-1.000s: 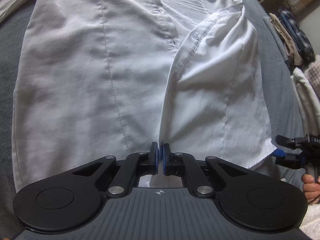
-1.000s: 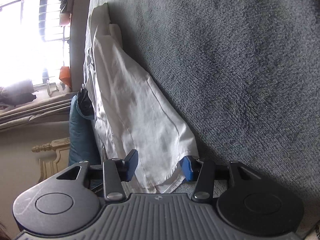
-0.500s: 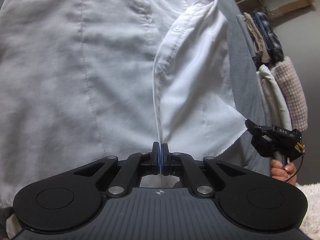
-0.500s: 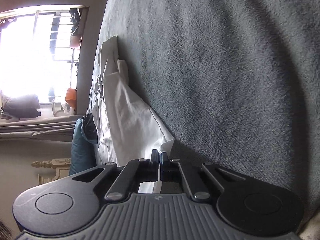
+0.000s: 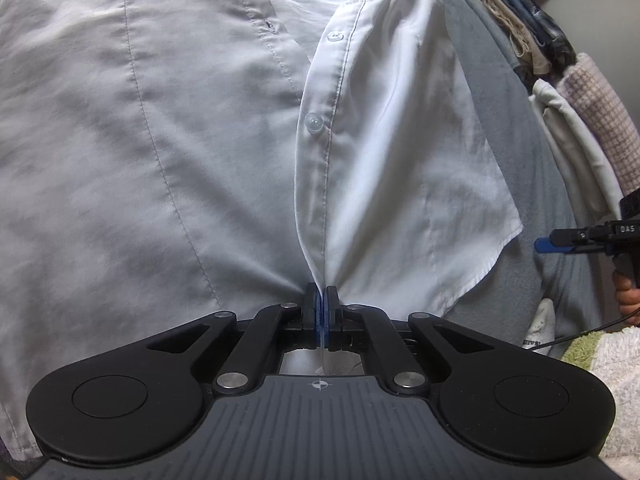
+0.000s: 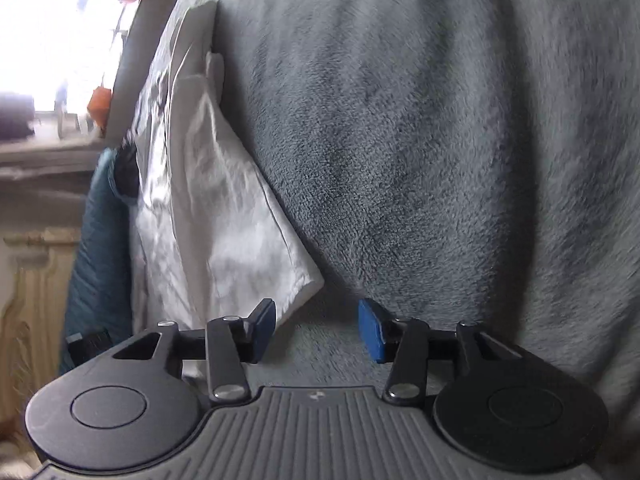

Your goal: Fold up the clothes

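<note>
left wrist view: my left gripper (image 5: 321, 312) has its jaws pressed together on the shirt (image 5: 180, 140), pinching the button edge right at the hem. the white cloth rises from the blue pads (image 5: 319, 314) in a taut ridge, and a clear button (image 5: 313, 123) sits on that ridge farther up. the shirt lies spread over a grey blanket (image 5: 516, 120), its wider panel to the left, a narrower front panel to the right with its hem corner lying on the blanket. at the right edge i see my right gripper (image 5: 560, 245) side-on, one blue pad showing, near that hem corner but apart from it, with fingers (image 5: 626, 296) on its handle. a stack of folded clothes (image 5: 560, 64) sits at the far right, beyond the blanket, and a white sock (image 5: 540, 328) lies at the lower right.

right wrist view: the right gripper (image 6: 317, 330) has just been opening; its jaws stand apart with only blanket (image 6: 420, 140) between them, nothing held. the shirt (image 6: 224, 220) lies to the left, its corner just beside the left pad (image 6: 264, 328), and i cannot tell if it touches. left of the shirt is something teal (image 6: 96, 248), a carved wooden piece (image 6: 28, 300), and a bright window (image 6: 52, 24) above. this view is blurred.
</note>
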`<action>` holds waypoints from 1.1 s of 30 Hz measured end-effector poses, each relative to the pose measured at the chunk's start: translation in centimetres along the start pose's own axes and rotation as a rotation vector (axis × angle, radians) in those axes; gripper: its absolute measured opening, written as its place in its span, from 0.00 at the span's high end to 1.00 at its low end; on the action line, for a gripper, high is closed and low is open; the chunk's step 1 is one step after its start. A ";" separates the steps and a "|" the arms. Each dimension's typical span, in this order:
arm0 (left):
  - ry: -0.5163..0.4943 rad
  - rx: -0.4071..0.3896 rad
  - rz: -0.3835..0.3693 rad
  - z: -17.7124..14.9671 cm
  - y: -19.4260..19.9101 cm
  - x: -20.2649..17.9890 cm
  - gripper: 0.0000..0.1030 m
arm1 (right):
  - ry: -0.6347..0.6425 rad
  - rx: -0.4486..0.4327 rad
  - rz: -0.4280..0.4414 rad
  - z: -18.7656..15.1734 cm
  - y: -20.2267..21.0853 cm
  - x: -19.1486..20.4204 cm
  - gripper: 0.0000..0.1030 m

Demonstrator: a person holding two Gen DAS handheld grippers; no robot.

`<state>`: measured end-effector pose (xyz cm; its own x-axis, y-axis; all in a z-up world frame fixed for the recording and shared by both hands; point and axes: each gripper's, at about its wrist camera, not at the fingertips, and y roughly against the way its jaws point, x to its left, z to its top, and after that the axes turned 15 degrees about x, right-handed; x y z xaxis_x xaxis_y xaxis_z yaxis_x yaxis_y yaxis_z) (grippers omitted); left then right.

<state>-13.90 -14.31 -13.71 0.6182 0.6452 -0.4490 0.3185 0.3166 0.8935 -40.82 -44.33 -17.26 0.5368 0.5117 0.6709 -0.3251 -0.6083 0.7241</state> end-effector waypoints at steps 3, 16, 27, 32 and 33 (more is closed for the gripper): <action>0.006 -0.005 -0.007 0.0 0.0 0.1 0.99 | 0.148 -0.039 -0.163 1.1 3.3 2.7 0.52; -0.038 -0.056 -0.008 -1.0 0.3 0.2 0.99 | 0.546 -0.295 -0.374 18.4 -0.1 21.1 0.53; -0.048 -0.068 -0.116 -0.7 0.2 2.7 0.98 | 0.404 -0.331 -0.367 31.9 -3.2 24.4 0.58; -0.023 -0.062 -0.171 -0.3 0.1 3.6 0.97 | 0.394 -0.282 -0.431 34.8 -4.9 24.4 0.62; -0.021 -0.060 -0.177 -0.3 0.0 3.6 0.97 | 0.397 -0.271 -0.447 35.1 -5.1 24.4 0.62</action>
<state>-11.85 -11.81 -15.28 0.5716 0.5612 -0.5986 0.3806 0.4649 0.7994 1.26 -50.01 -10.24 0.3544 0.8963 0.2664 -0.3502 -0.1370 0.9266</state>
